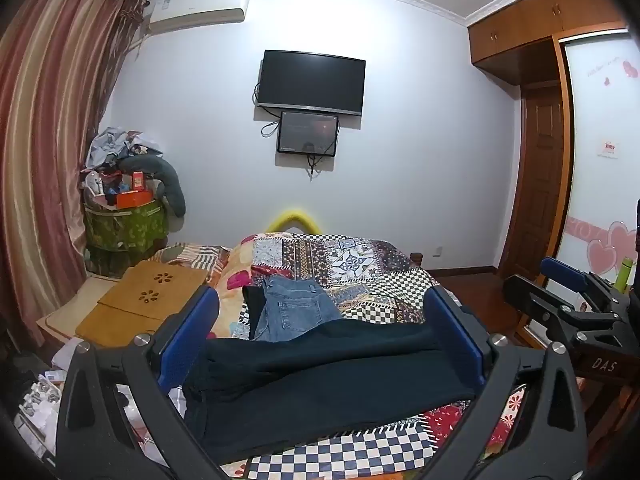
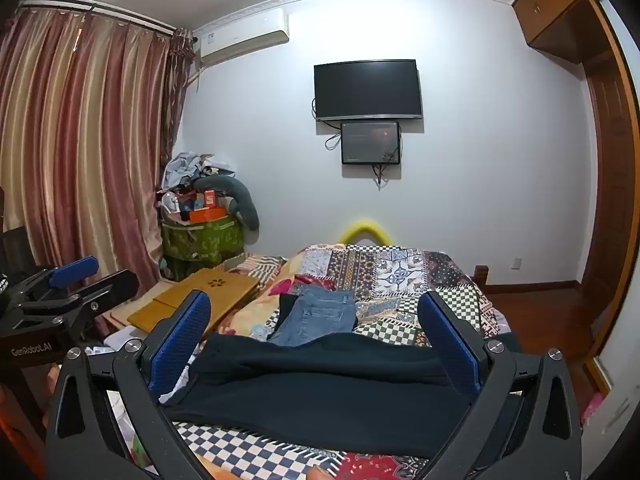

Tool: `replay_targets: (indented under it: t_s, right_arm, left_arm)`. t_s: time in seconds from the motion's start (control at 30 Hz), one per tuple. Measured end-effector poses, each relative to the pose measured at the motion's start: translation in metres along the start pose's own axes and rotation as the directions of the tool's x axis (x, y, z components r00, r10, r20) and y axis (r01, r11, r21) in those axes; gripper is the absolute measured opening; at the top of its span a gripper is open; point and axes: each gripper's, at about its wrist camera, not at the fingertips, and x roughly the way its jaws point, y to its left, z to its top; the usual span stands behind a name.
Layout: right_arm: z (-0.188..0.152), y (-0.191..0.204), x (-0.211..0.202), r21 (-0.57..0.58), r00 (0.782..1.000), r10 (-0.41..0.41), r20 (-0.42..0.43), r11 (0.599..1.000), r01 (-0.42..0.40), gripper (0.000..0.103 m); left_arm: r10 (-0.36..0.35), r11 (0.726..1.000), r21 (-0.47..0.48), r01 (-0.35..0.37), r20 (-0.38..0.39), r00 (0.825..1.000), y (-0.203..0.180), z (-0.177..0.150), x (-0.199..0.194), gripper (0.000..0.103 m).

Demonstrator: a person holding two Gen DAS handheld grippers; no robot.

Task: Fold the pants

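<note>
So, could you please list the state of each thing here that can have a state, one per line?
left tongs: open, holding nothing
right tongs: open, holding nothing
dark pants: lying across the bed, not neatly folded yet
blue jeans: lying on the quilt behind the dark pants
television: screen dark
small screen: dimly lit
curtains: drawn closed

Pretty evenly lit room, kinda cool indoor light with a washed-out bright patch on the wall [image 1: 420, 140] near the ceiling. Heavy fisheye bend everywhere, black vignette in the corners. Mostly sharp, though the dark pants [image 1: 320, 384] lose detail.
</note>
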Motion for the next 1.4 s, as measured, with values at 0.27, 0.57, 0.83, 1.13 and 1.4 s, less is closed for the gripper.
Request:
replay_targets:
  t_s: [0.27,0.57,0.83,1.13,1.4]
  right_arm:
    - [0.003,-0.003,0.001,0.003,1.000,-0.005,-0.002,1.000,0.005,0.103]
    - [0.006,-0.013,-0.002,0.024,1.000,-0.002,0.005,1.000,0.002,0.103]
    - [0.006,-0.016,-0.001,0.026,1.000,-0.004,0.006,1.000,0.003,0.103]
    - [0.007,-0.019,0.001,0.030,1.000,-0.004,0.002,1.000,0.004,0.103]
    - [0.005,-0.018,0.002,0.031,1.000,-0.005,0.004,1.000,0.005,0.103]
  left_arm:
    - [-0.003,1.000,-0.009,0.003,-0.008,1.000,-0.001,-0.003,0.004,0.103]
    - [0.002,1.000,-0.012,-0.002,-0.002,1.000,-0.001,0.001,0.004,0.103]
    - [0.001,1.000,-0.016,-0.001,-0.006,1.000,-0.001,0.001,0.006,0.103]
    - [0.002,1.000,-0.012,-0.002,-0.002,1.000,-0.001,-0.001,0.006,0.103]
    - [0.004,1.000,-0.011,-0.004,-0.001,1.000,-0.002,0.000,0.006,0.103]
